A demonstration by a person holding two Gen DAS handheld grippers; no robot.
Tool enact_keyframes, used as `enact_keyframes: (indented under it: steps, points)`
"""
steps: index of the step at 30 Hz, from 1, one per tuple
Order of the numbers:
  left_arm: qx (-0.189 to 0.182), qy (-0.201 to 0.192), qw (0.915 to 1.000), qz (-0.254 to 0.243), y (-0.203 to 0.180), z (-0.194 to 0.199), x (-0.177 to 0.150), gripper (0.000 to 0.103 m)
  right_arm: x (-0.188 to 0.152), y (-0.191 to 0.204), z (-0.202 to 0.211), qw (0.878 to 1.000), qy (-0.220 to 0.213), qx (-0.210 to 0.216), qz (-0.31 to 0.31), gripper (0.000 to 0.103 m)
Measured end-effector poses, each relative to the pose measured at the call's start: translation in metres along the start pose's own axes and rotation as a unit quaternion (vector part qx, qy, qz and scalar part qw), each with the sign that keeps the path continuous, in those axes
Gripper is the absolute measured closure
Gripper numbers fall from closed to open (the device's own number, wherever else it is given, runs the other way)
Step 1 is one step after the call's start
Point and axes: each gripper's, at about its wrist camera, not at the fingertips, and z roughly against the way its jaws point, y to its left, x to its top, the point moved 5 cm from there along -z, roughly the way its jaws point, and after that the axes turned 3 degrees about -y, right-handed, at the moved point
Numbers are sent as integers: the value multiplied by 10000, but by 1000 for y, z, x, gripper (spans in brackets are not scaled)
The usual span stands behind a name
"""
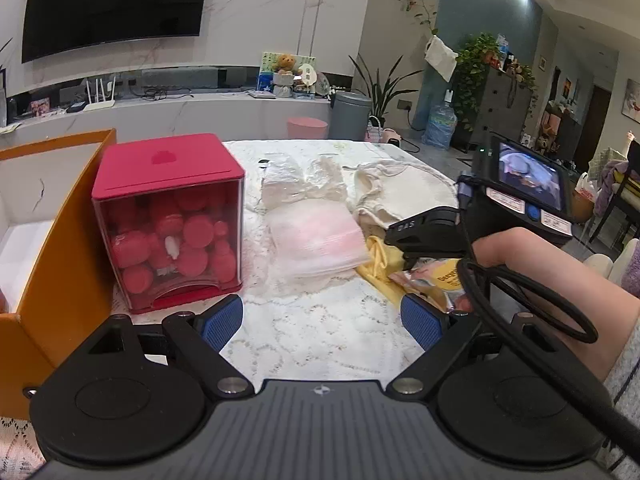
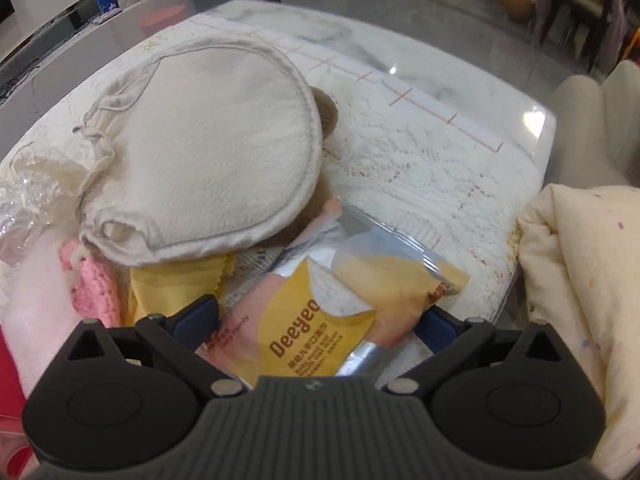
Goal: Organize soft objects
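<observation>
My right gripper (image 2: 320, 320) is open, with its blue fingers on either side of a yellow and pink wipes packet (image 2: 320, 316) marked Deeyeo that lies on the lace cloth. The packet (image 1: 444, 280) also shows in the left wrist view under the right gripper's body. Beside it lie a cream round cloth bag (image 2: 208, 152), a yellow cloth (image 2: 160, 284) and a pink knitted piece (image 2: 96, 284). My left gripper (image 1: 322, 320) is open and empty above the lace cloth, short of a pink bagged bundle (image 1: 316, 240).
A red box of red balls (image 1: 172, 216) stands at the left next to an orange box (image 1: 56, 248). White wrapped bundles (image 1: 304, 180) lie behind. A cream blanket (image 2: 580, 280) hangs at the right table edge (image 2: 548, 136).
</observation>
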Motion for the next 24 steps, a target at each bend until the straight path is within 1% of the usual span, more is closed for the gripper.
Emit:
enact_keyframes:
  steps: [2,4,6,9,12,15,16,17,18,20,21,22,24]
  points:
    - [31,27,10000,19,2,-1,-1,0,-1,-1,2,10000,-66,6,-2,5]
    - [75,59,9999,35,5,-2,-1,0,0,-4,7,9999,-163,51,23,17]
    - [79,85,9999,35,6,-3,-2,0,-1,-7,12,9996,-208,143,101,23]
    - [52,80,10000,2,5,-1,-3,0,-3,-6,14,9973,-185,345,625,27]
    - [5,92,10000,-20,4,-1,-4,0,-3,-7,20,9937,-15,582,961,31]
    - [2,137,9999,-14,4,-4,-5,0,4,-14,26,9911,163,959,910,32]
    - [3,146,9999,-24,4,-5,-5,0,6,-15,28,9893,204,1066,977,32]
    - [4,155,9999,-37,4,-6,-6,0,7,-14,32,9856,216,1185,1185,32]
    - [8,164,9999,-49,4,-6,-6,0,7,-11,39,9791,174,1359,1502,32]
    - [29,191,9998,-68,5,-9,-7,0,1,0,52,9566,105,1762,2318,32]
    - [46,207,9997,-78,5,-10,-8,0,-3,5,56,9457,109,1905,2631,32]
    - [65,222,9997,-88,5,-11,-9,0,-6,8,57,9403,155,1964,2773,32]
    - [110,254,9996,-82,7,-13,-10,0,-11,13,48,9392,343,1893,2845,32]
